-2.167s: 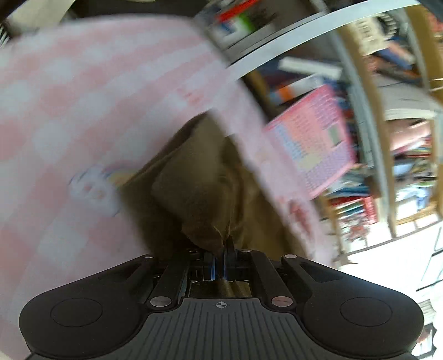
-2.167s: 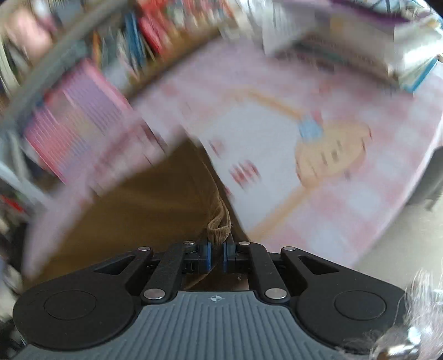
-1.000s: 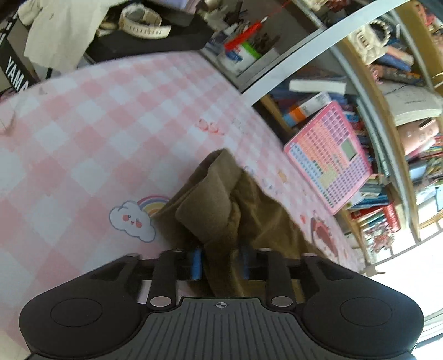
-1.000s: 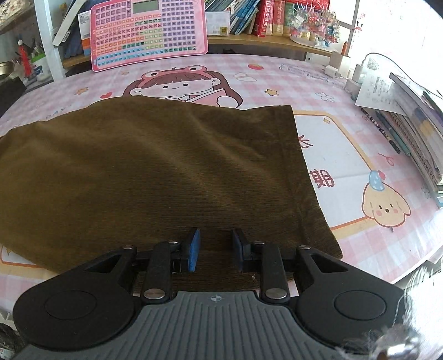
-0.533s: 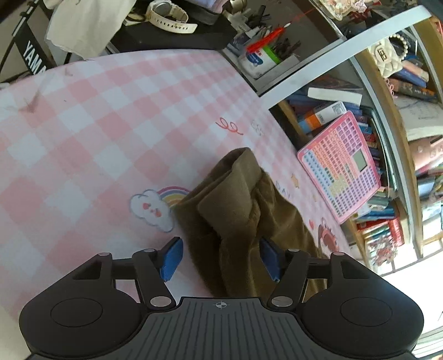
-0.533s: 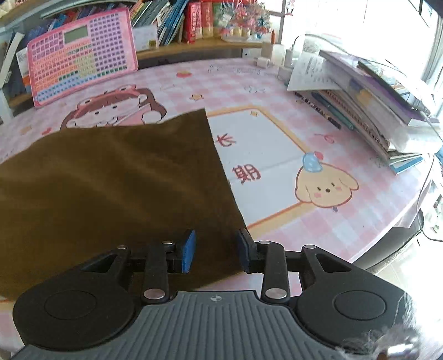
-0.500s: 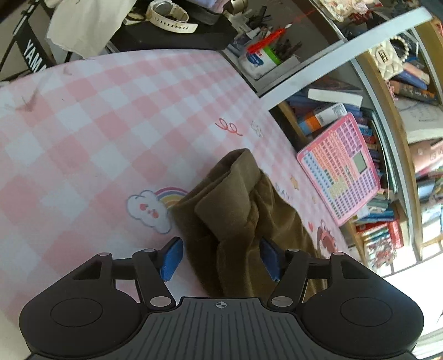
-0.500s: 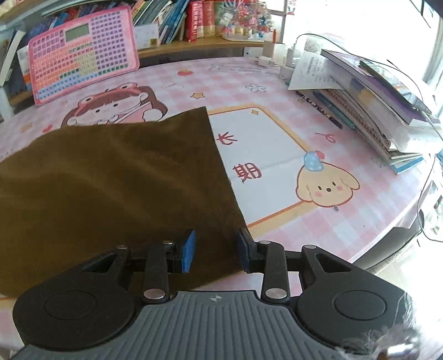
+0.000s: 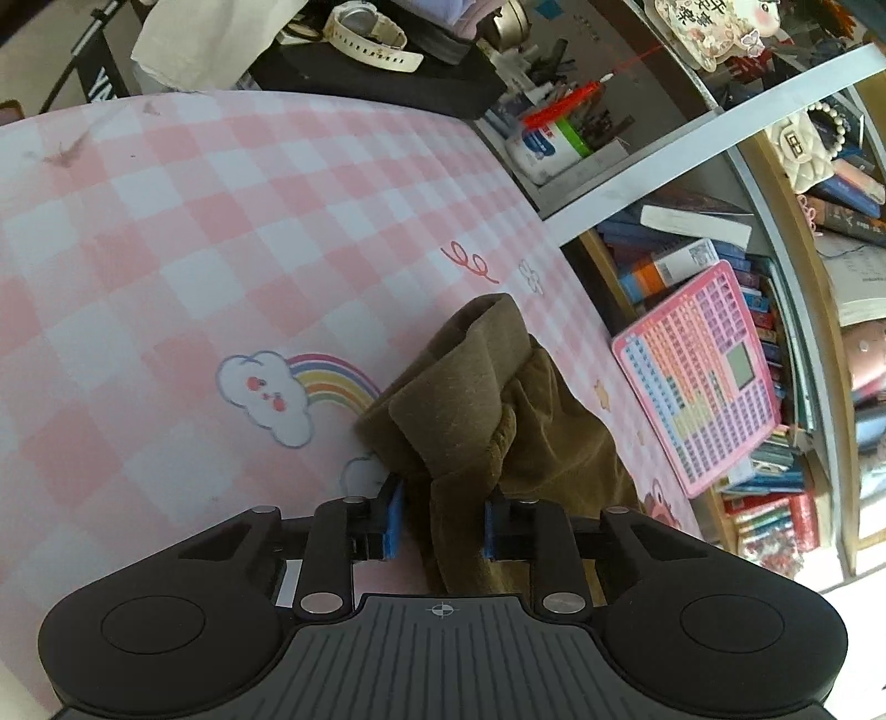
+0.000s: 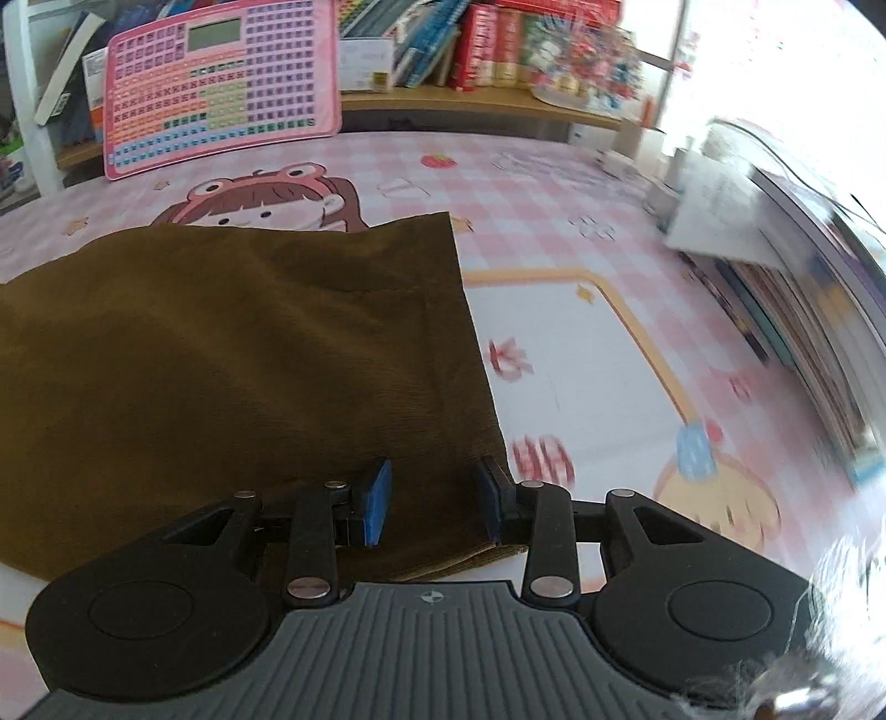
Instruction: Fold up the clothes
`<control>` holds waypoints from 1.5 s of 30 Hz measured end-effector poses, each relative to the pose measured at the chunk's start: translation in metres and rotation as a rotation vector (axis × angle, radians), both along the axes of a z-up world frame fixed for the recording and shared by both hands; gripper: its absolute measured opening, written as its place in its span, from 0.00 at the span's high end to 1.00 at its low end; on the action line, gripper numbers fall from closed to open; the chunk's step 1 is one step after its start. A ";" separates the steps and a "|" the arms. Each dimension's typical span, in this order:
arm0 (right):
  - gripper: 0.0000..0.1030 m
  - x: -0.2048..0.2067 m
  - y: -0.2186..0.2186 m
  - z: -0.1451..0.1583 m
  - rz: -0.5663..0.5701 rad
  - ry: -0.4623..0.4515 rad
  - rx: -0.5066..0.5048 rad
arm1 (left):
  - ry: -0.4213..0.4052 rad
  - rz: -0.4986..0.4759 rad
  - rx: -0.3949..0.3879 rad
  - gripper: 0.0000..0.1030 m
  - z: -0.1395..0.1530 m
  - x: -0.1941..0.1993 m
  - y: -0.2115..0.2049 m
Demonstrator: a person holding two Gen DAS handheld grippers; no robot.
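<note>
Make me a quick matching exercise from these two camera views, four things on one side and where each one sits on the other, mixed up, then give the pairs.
Things
1. brown garment
2. pink keyboard toy
3. stack of books
4. white watch

Places
A. on the dark box beyond the table
B. spread on the checked tablecloth
C. leaning against the bookshelf
D. at the table's right edge in the right wrist view

Pairs: 1-B, 2-C, 3-D, 4-A
</note>
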State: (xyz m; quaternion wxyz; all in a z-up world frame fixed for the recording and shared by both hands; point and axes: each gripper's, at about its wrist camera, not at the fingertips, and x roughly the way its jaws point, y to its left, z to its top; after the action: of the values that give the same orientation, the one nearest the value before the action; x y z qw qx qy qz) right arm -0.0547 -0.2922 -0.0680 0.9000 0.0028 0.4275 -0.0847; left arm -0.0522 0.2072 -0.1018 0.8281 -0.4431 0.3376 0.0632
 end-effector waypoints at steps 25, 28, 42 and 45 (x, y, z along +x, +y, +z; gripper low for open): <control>0.53 0.015 -0.008 -0.004 0.371 -0.034 -0.009 | 0.040 0.215 0.342 0.27 0.065 -0.008 -0.054; 0.53 0.014 -0.009 -0.004 0.398 -0.042 -0.016 | 0.040 0.196 0.358 0.25 0.067 -0.025 -0.076; 0.38 -0.002 -0.013 0.024 0.473 -0.122 0.067 | 0.109 0.198 0.319 0.24 0.056 -0.067 -0.121; 0.38 -0.006 -0.006 0.024 0.502 -0.114 0.072 | 0.113 0.198 0.310 0.21 0.054 -0.071 -0.120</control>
State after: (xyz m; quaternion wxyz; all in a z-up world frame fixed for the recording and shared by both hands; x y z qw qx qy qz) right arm -0.0611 -0.2987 -0.0438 0.9149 -0.0664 0.3660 0.1568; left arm -0.1231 0.0876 -0.0477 0.8557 -0.3372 0.3247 0.2204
